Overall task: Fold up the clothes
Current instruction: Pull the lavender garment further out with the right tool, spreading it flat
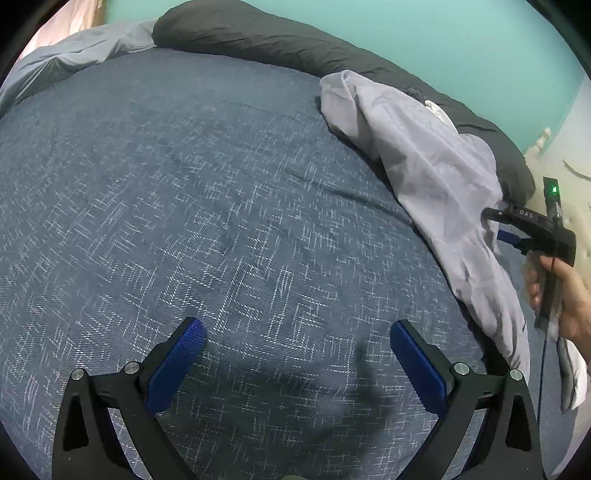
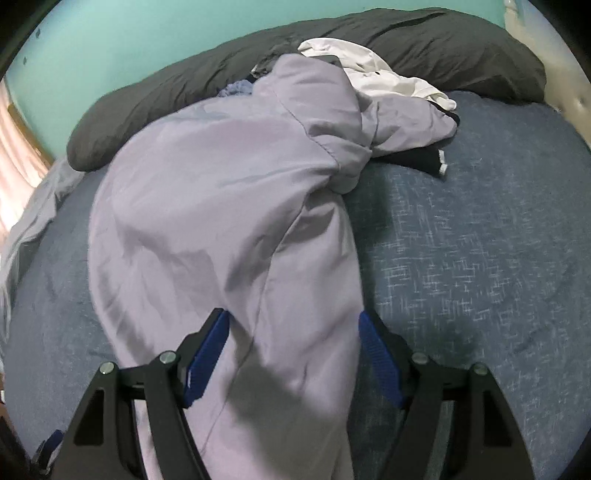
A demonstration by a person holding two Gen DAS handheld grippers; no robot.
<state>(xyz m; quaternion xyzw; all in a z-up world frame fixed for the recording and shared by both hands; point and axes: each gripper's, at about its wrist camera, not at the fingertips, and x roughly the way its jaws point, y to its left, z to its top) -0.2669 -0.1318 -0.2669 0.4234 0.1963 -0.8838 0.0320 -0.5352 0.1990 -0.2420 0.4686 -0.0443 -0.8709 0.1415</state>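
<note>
The lilac garment (image 2: 221, 206) sprawls rumpled and unfolded across the bed (image 2: 480, 258), running toward twelve o'clock between the right gripper (image 2: 293, 354)'s half-spread jaws, while the left gripper (image 1: 297, 354) hangs wide apart, holding nothing.

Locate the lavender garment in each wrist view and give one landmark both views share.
Left wrist view: lavender garment drapes down the right side, toward the right gripper.
Right wrist view: lavender garment fills the centre, running between the open jaws.
Shared landmark: dark grey pillow.
</note>
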